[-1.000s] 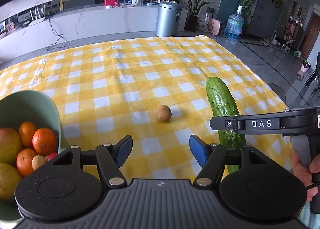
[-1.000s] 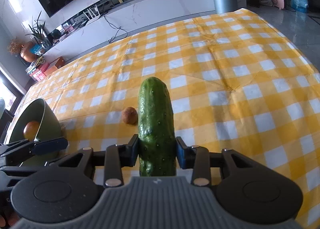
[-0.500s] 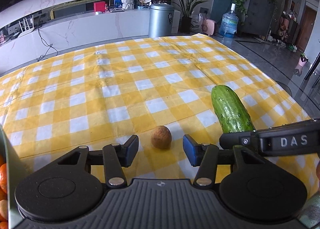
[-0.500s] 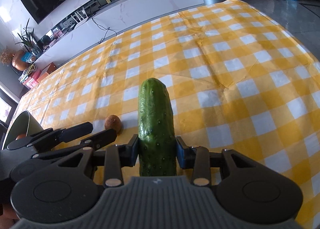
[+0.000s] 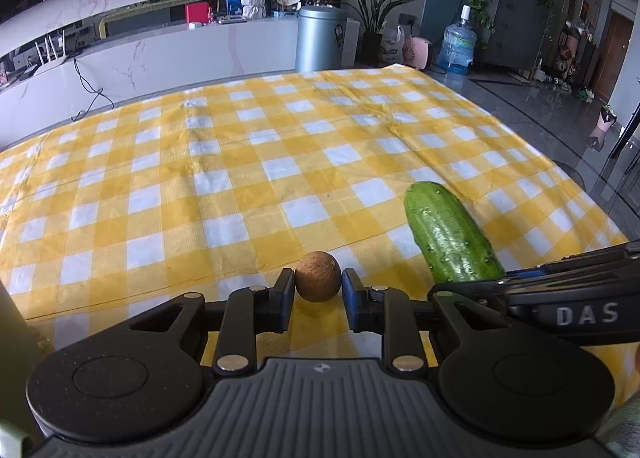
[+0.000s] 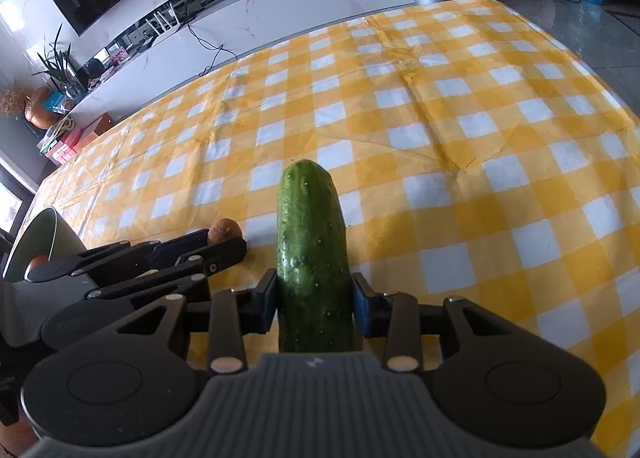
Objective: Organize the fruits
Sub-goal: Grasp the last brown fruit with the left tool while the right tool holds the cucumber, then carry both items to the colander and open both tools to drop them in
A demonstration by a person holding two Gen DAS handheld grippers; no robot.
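A small round brown fruit lies on the yellow checked tablecloth. My left gripper has its two blue pads closed against its sides. The fruit also shows in the right wrist view, just past the left gripper's fingers. My right gripper is shut on a green cucumber that points forward along the fingers. In the left wrist view the cucumber sits to the right of the brown fruit. A green bowl with an orange fruit inside stands at the left.
The tablecloth's right edge drops to a tiled floor. A white counter and a metal bin stand beyond the table's far edge. The bowl's wall fills the left edge of the left wrist view.
My left gripper moved forward and right, away from the bowl, and closed its jaws around the brown fruit. My right gripper kept hold of the cucumber.
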